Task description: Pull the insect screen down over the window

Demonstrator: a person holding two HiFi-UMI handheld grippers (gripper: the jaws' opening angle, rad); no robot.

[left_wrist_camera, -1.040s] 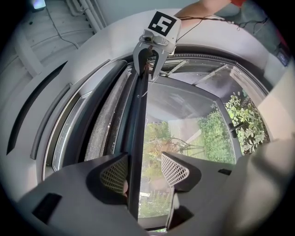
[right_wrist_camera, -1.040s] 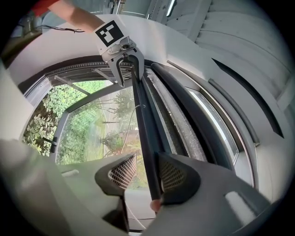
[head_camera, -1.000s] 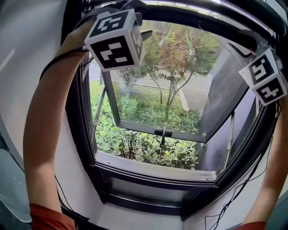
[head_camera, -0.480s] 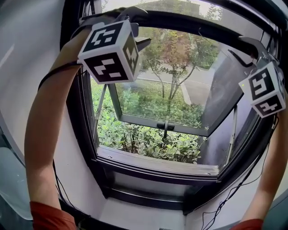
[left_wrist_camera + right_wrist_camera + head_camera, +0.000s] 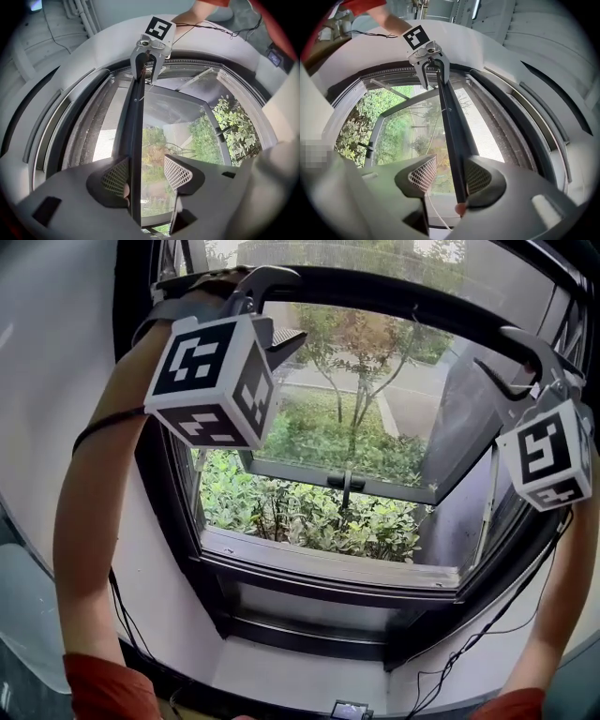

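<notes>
The insect screen's dark pull bar (image 5: 394, 289) runs across the top of the window opening. My left gripper (image 5: 279, 310) sits on the bar's left end. In the left gripper view the bar (image 5: 136, 131) lies between the jaws of the left gripper (image 5: 146, 171), against one pad with a gap to the other. My right gripper (image 5: 511, 360) is on the bar's right end. Its jaws have just been opening; the bar (image 5: 452, 136) lies between the jaws of the right gripper (image 5: 447, 176), against one pad only. Grey mesh (image 5: 483, 133) shows behind the bar.
Beyond the frame, a casement sash (image 5: 347, 486) stands swung outward, with shrubs and trees outside. The dark sill (image 5: 328, 570) lies below, with white wall on both sides. Black cables (image 5: 487, 634) hang at the lower right. Each gripper's marker cube (image 5: 211, 381) hangs in front of the opening.
Both grippers have come down together, and the pull bar has come down with them. The marker cubes hang lower in front of the window.
</notes>
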